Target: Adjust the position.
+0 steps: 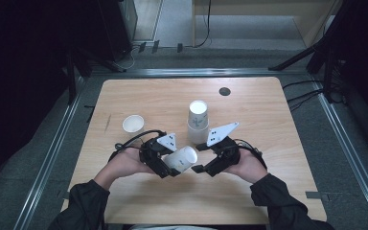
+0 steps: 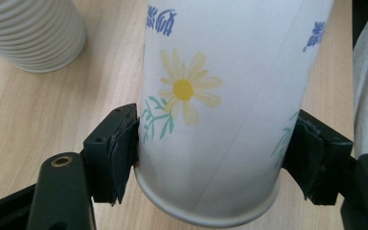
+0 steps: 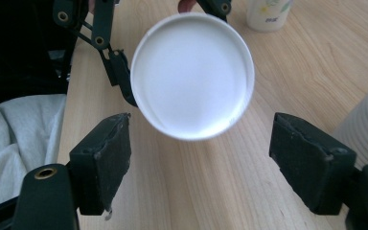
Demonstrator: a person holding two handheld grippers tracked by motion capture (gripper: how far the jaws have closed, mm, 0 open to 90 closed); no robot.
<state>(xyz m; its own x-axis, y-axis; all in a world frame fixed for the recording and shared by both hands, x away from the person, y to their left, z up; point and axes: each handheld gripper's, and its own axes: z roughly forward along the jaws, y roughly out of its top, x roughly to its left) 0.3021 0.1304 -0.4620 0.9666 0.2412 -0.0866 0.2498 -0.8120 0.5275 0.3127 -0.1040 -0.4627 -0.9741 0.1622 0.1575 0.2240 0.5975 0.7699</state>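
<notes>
Left gripper [image 1: 170,165] has its fingers clamped on the cup [image 1: 182,158], lying sideways above the surface [image 1: 139,96]. Right gripper [image 1: 199,157], at its three o'clock, fingers apart, faces the cup's base.

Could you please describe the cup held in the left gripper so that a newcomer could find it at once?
Start at the wooden table and look to its near edge, where two hands hold grippers. The left gripper clamps a white paper cup with a yellow daisy printed on it. Unlike the cup stack and the small cup, which stand upright, it lies tipped sideways off the table.
</notes>
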